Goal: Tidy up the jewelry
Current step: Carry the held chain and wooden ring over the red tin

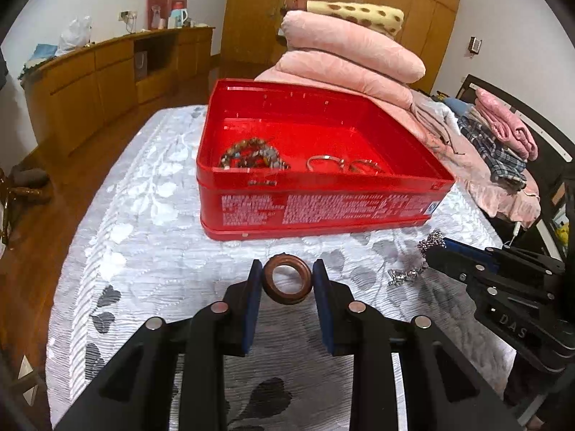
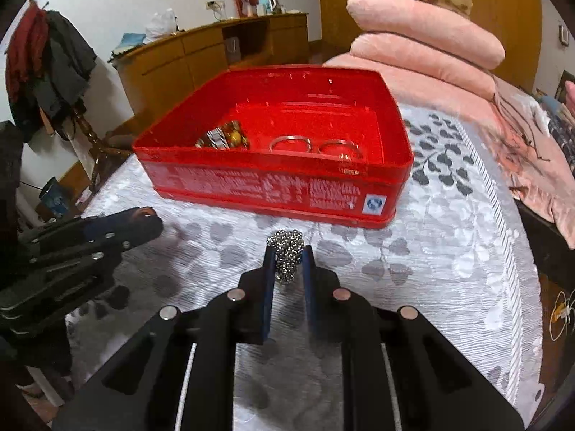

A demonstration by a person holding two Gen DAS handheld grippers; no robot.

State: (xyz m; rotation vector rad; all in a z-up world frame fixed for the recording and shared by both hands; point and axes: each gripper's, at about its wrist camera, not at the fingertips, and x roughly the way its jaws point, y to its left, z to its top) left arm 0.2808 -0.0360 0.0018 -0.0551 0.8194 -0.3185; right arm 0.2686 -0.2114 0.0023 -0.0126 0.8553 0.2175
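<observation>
Bed (image 1: 151,215) fills the lower field of both wrist views, covered by a white spread with grey leaf print. At its far end, about 1 o'clock in the left wrist view, pink quilts (image 1: 352,54) are stacked, a spotted yellow blanket (image 1: 359,12) on top. Wooden cabinets (image 1: 100,82) run along the wall at 10 o'clock.

Red tin (image 1: 323,201) sits open on the spread at 12 o'clock from both grippers, near wall printed with white text. Inside, against the near wall: a beaded bracelet (image 1: 251,156) toward the left, two silver bangles (image 1: 341,165) just to its right — the bangles touch or overlap, cannot tell which.

Left gripper (image 1: 287,282): jaws partly closed, blue pads pinching a brown ring (image 1: 287,282) between them. The ring is held above the spread, short of the tin, its opening facing the camera. In the right wrist view this gripper (image 2: 143,219) shows at 9 o'clock, the ring's edge just visible at its tip.

Right gripper (image 2: 289,262): jaws pressed close, clamped on a bunched silver chain (image 2: 287,255). The bunch bulges above the pad tips. From the left wrist view the right gripper (image 1: 435,248) enters at 3 o'clock and the chain (image 1: 406,274) trails down from the tip — its free end appears to lie on the spread. Chain is outside the tin, at 6 o'clock from the tin's near right corner.
</observation>
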